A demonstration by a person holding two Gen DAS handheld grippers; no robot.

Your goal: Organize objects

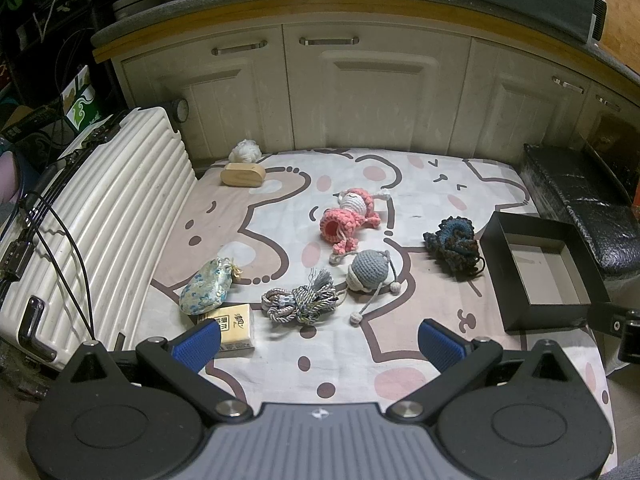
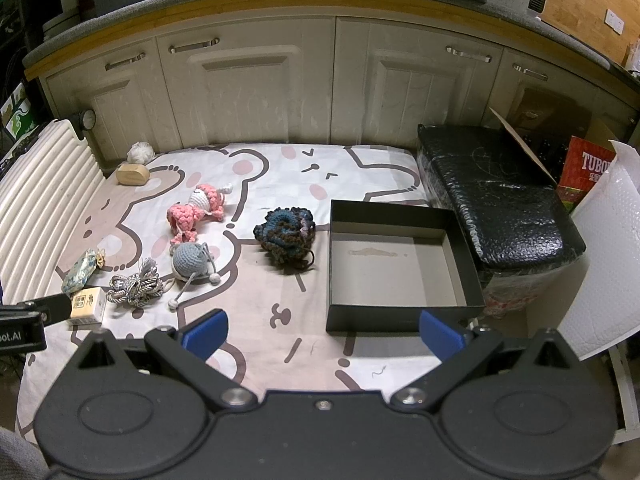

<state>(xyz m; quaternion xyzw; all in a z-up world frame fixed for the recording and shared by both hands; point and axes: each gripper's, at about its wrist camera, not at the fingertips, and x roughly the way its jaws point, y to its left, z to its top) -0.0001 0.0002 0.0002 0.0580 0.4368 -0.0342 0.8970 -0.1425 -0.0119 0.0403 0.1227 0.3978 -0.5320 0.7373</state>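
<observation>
An open black box point(image 2: 404, 322) point(image 1: 538, 314) sits empty at the right of a cartoon-print cloth point(image 2: 280, 280). On the cloth lie a dark crochet piece point(image 2: 286, 236) point(image 1: 454, 246), a pink crochet doll point(image 2: 196, 210) point(image 1: 348, 216), a grey crochet ball point(image 2: 190, 260) point(image 1: 370, 268), a grey cord bundle point(image 1: 298, 300) point(image 2: 136, 288), a floral pouch point(image 1: 206, 288) point(image 2: 82, 272) and a small yellow carton point(image 1: 234, 330) point(image 2: 86, 304). My left gripper point(image 1: 320, 344) is open and empty near the carton. My right gripper point(image 2: 322, 334) is open and empty at the box's near edge.
A white ribbed suitcase point(image 1: 100, 216) lies along the left. A wooden block point(image 1: 242, 174) and a white yarn ball point(image 1: 244, 151) sit at the back left. A black wrapped case point(image 2: 496, 196) flanks the box on the right. Cream cabinets point(image 2: 280, 92) stand behind.
</observation>
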